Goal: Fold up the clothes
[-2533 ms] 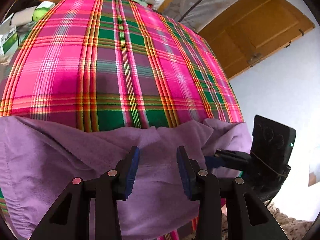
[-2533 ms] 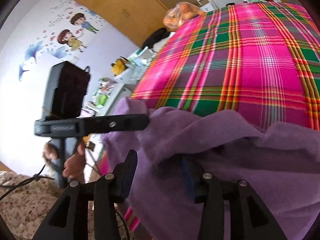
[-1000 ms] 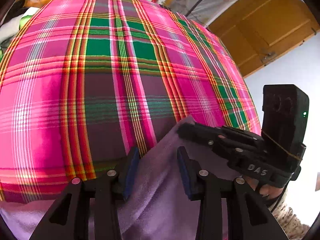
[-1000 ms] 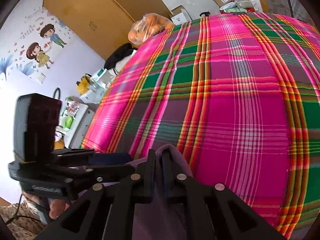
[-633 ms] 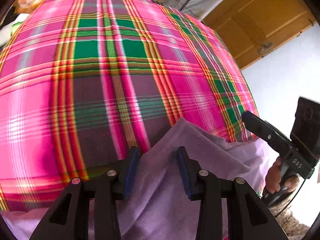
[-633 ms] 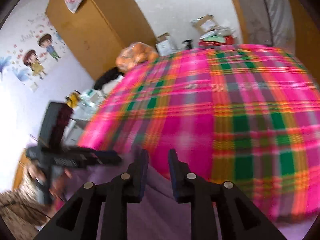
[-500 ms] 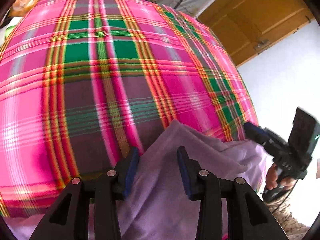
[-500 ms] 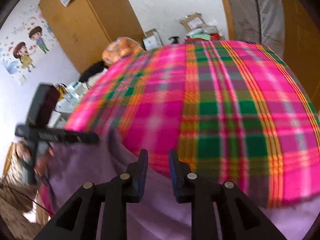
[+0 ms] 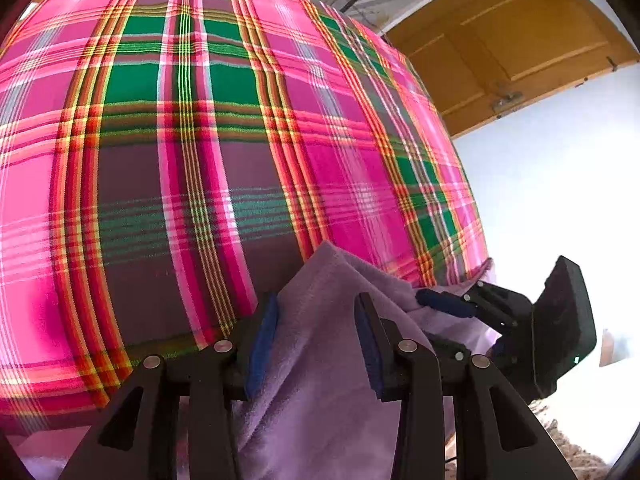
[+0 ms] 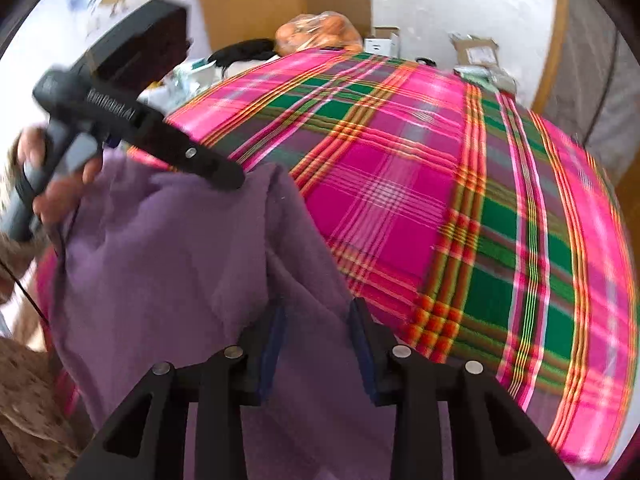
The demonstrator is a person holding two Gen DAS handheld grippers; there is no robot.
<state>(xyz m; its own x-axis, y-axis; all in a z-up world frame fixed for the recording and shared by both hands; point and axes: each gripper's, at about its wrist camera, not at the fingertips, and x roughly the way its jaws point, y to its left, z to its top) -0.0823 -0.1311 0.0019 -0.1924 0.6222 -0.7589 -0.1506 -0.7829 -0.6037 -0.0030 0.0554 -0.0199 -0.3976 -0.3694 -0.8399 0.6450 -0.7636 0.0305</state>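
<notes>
Left wrist view: the plaid bedspread (image 9: 200, 152) fills the frame, and the purple garment (image 9: 328, 360) sits bottom centre at its near edge. A moment ago the right gripper (image 10: 316, 344) was pinched shut on the cloth; now its jaws stand spread, as do the left gripper's (image 9: 316, 340). I'd say that fold was just released. A wooden door (image 9: 512, 40) shows upper right.

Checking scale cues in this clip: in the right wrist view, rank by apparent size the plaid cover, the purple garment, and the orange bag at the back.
1. plaid cover
2. purple garment, nearer the camera, so enlarged
3. orange bag, far away, so true size is unsure
</notes>
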